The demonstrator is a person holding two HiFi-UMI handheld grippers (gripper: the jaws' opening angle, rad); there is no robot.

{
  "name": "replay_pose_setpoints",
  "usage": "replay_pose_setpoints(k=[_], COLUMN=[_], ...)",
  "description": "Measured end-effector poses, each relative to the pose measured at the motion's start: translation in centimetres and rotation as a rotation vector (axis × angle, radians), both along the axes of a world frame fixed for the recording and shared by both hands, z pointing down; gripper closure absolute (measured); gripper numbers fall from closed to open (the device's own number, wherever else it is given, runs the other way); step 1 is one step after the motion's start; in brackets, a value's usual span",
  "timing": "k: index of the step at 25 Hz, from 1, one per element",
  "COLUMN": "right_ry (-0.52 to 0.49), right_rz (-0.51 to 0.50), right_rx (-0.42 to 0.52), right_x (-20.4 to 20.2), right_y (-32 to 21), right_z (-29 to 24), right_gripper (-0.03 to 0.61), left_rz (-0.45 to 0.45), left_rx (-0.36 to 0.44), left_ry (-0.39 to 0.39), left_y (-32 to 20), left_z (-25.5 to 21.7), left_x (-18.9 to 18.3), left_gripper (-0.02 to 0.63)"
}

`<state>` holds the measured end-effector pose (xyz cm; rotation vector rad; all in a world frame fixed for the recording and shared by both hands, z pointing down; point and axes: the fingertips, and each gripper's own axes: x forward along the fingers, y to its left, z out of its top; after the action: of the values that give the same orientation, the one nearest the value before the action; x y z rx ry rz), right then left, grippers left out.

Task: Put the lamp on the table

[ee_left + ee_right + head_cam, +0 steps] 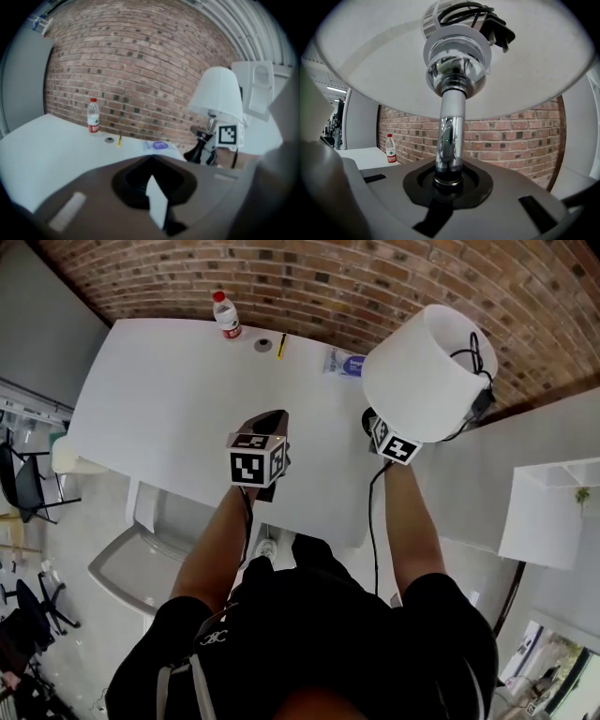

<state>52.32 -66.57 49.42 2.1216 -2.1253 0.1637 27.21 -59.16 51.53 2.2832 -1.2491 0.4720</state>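
The lamp has a wide white shade [427, 371] on a chrome pole [451, 136] and a black base [196, 152]. It stands upright at the right end of the white table [169, 409]; I cannot tell whether the base rests on it. A coiled black cord and plug [487, 23] sit on top of the shade. My right gripper [382, 430] is shut on the chrome pole low down, under the shade. My left gripper [268, 425] hovers over the table's near middle, jaws together with nothing held, to the left of the lamp.
A water bottle [226, 315], a small grey disc [262, 344], a yellow pencil [281, 346] and a blue-printed packet [345, 363] lie along the table's far edge by the brick wall [375, 277]. A grey chair [141, 563] stands at the near left.
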Motion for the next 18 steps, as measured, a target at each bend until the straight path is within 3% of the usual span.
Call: replay_pose_setpoints(k=[4, 12, 18], right_ry=[-0.041, 0.013, 0.003], right_rz=[-0.005, -0.014, 0.013], right_rx=[-0.010, -0.082, -0.023], right_x=[1.0, 1.8, 2.6], right_y=[-2.8, -6.2, -8.1], right_z=[2.2, 7.4, 7.6], right_gripper=[0.555, 0.555, 0.555], left_rz=[-0.036, -0.045, -0.040], left_rx=[-0.046, -0.102, -0.133], left_ry=[-0.039, -0.093, -0.126], left_y=[-1.4, -3.3, -4.1], left_z=[2.1, 5.1, 6.6], left_x=[-0.2, 0.7, 0.8], left_gripper=[0.614, 0.614, 0.614])
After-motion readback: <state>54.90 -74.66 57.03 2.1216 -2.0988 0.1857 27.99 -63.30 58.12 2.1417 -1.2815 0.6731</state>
